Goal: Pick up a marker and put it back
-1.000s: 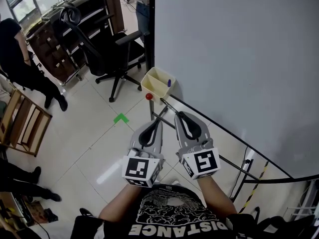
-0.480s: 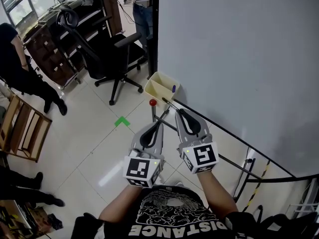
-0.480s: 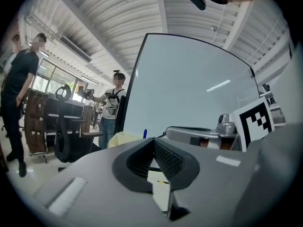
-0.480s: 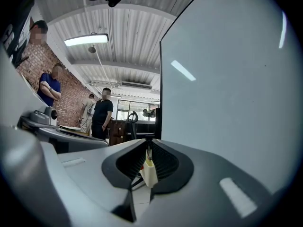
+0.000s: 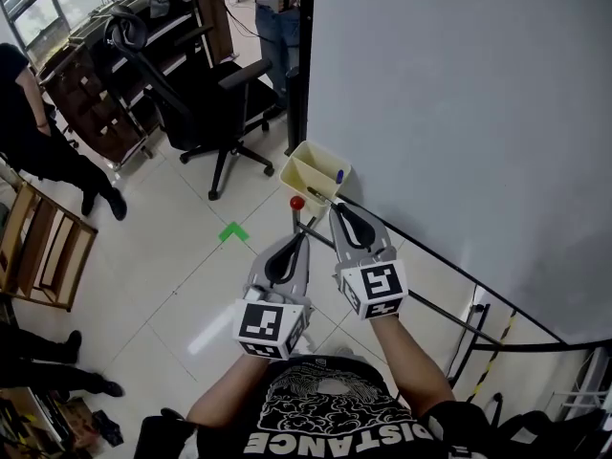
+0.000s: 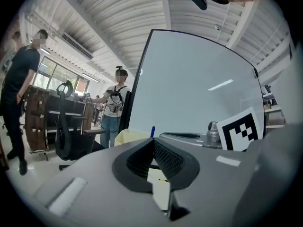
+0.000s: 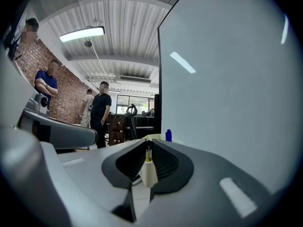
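Observation:
A cream tray (image 5: 304, 166) hangs at the whiteboard ledge's left end, and a blue-capped marker (image 5: 339, 176) stands in it. My right gripper (image 5: 334, 207) is shut on a white marker (image 7: 148, 168) whose dark tip (image 5: 316, 195) pokes out over the tray's near rim. The right gripper view shows the tray (image 7: 155, 137) and the blue cap (image 7: 168, 135) just beyond the jaws. My left gripper (image 5: 304, 236) is shut with nothing in it, beside and slightly behind the right one. From the left gripper view, the blue marker (image 6: 152, 131) rises above its own closed jaws (image 6: 153, 143).
The whiteboard (image 5: 459, 113) fills the right side, with its black ledge rail (image 5: 449, 261) running toward me. A red knob (image 5: 297, 203) sits just below the tray. A black office chair (image 5: 206, 94) and people (image 5: 43, 132) stand on the tiled floor to the left.
Both grippers have moved forward toward the tray, the right one further. The held marker's tip now reaches the tray's rim.

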Available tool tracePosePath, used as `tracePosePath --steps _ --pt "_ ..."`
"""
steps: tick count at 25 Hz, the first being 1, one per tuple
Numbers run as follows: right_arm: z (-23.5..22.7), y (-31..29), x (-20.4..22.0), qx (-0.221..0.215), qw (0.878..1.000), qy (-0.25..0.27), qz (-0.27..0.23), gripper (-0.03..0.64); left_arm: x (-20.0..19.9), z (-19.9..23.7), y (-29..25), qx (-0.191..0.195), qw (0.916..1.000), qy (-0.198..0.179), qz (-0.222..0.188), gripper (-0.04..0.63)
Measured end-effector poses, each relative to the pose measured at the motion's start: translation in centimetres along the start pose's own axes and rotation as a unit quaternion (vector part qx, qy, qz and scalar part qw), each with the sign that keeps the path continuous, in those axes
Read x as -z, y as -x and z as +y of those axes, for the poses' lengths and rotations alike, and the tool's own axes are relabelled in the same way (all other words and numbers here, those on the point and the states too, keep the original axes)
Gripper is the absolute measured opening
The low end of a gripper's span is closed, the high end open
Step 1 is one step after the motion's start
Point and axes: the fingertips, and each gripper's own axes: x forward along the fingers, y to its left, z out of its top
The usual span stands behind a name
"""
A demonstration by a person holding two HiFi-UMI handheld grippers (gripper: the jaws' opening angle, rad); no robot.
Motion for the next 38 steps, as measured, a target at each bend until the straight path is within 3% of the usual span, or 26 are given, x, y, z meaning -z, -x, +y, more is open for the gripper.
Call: tracePosePath --steps 22,38 --pt "0.2 -2.5 3.5 -0.006 0.999 -0.009 0.032 0.034 0.7 0.8 -0.5 -0.006 1.0000 0.004 0.005 0.005" --pt "0.1 -1.0 1.8 -0.007 1.000 -0.007 0.013 0.044 0.4 0.5 -0.5 -0.008 0.9999 0.006 0.003 0.005"
